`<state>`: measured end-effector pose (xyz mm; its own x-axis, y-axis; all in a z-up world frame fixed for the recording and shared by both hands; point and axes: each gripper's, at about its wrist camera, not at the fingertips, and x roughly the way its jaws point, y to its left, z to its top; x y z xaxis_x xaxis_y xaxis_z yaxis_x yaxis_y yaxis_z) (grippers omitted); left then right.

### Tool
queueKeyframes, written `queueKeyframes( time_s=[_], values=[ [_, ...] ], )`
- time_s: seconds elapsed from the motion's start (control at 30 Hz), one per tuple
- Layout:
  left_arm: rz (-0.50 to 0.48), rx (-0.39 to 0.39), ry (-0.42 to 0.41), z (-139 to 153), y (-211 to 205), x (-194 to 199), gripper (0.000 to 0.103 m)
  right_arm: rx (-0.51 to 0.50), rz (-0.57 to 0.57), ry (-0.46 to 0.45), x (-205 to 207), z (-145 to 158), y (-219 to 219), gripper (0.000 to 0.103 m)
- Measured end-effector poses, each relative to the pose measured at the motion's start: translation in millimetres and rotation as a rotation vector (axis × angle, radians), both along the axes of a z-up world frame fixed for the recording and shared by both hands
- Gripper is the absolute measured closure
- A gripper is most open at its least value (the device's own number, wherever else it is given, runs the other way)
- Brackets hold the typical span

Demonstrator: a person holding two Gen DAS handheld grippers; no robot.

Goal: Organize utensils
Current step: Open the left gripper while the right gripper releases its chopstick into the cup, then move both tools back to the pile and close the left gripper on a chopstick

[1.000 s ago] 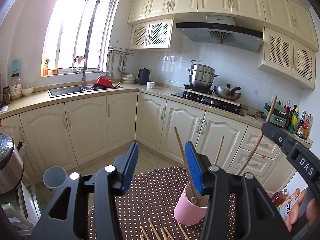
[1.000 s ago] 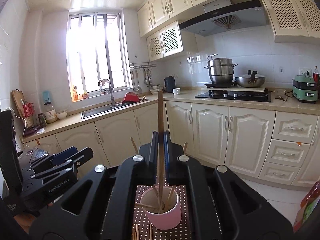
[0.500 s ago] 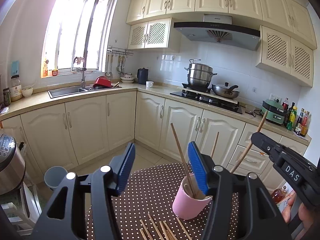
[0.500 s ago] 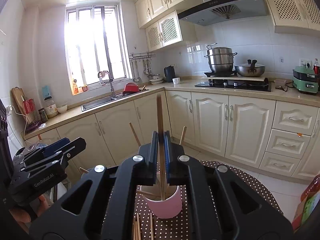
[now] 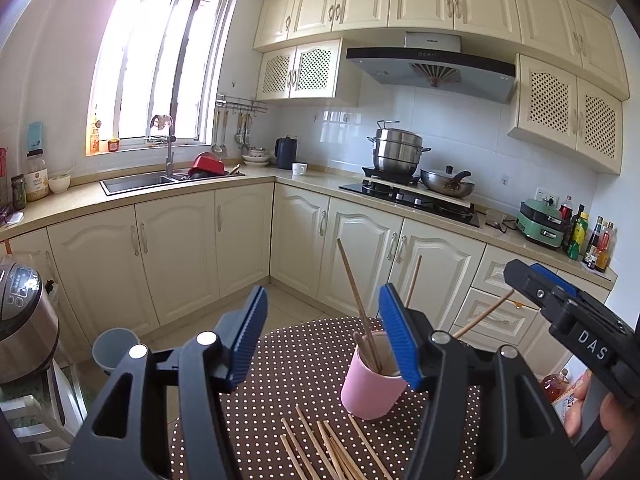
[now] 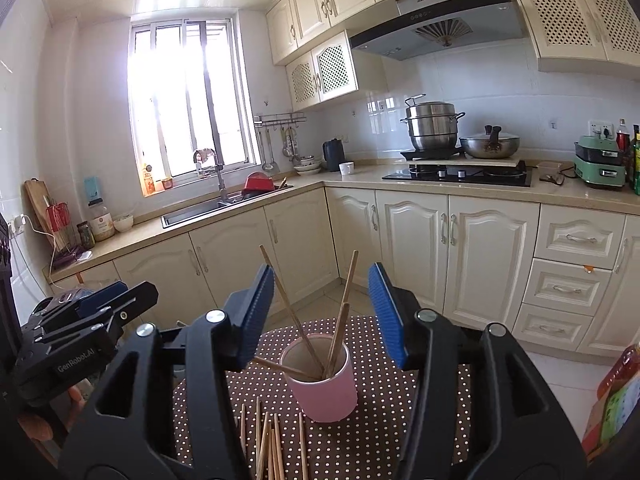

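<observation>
A round table with a brown, white-dotted cloth [image 6: 400,432] stands in a cream-cabinet kitchen with a sunlit window [image 6: 184,96], sink [image 5: 136,182] and gas hob [image 6: 460,176]. On it stands a pink cup [image 6: 326,392] holding wooden chopsticks [image 6: 340,336], with loose chopsticks [image 5: 320,448] lying just in front. The left gripper [image 5: 320,340] is apart and empty; the right gripper [image 6: 320,312] is opening, nothing pressed between its blue pads.
</observation>
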<state>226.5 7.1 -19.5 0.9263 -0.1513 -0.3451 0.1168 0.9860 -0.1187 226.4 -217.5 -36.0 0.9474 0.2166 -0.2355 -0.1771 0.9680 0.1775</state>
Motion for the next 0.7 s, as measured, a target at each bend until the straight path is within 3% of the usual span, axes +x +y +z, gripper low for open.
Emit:
queueKeyframes(
  time_s=[0.17,0.37,0.7],
  values=[
    [-0.004,0.018,0.009,-3.6,0.3,-15.7,0.045,0.006,-0.002,0.000,-16.6,-2.9,-4.4,0.054],
    [0.014,-0.001,0.080,-25.7,8.7,-25.6,0.045,0.015,-0.003,0.031,-32.3,-20.9,-10.3,0.053],
    [0.070,-0.007,0.288,-99.4,23.4,-19.4,0.045,0.019,0.012,0.139,-39.4,-72.6,-11.4,0.053]
  ],
)
